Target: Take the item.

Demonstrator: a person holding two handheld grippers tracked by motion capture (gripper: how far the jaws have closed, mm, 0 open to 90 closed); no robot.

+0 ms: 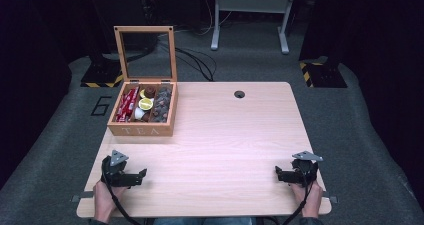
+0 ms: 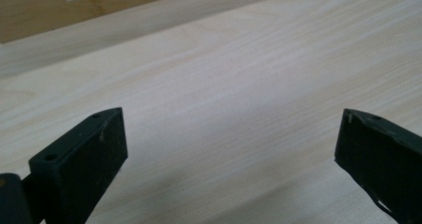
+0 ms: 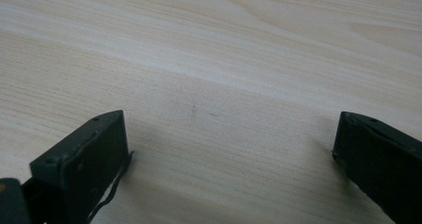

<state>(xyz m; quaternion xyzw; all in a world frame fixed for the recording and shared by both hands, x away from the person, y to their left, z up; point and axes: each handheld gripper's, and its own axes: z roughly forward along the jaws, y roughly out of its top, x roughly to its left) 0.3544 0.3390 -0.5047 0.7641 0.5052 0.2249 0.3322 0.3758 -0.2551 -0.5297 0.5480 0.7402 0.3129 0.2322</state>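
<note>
A wooden tea box [image 1: 142,112] stands at the table's back left, its glass lid [image 1: 146,52] raised upright. Inside lie red packets [image 1: 128,105], round capsules with yellow and white tops [image 1: 144,105] and dark pieces [image 1: 162,105]. My left gripper [image 1: 141,177] rests on the table near the front left corner, held by a hand. Its jaws stand wide apart over bare wood [image 2: 231,129], so it is open. My right gripper [image 1: 279,174] rests near the front right corner, also open with nothing between its jaws [image 3: 229,134].
The light wooden table [image 1: 220,145] has a round cable hole [image 1: 239,94] at the back. Beyond it stand a grey metal stand [image 1: 250,15], cables on the floor and yellow-black striped bases [image 1: 102,77]. A wide stretch of tabletop lies between the grippers.
</note>
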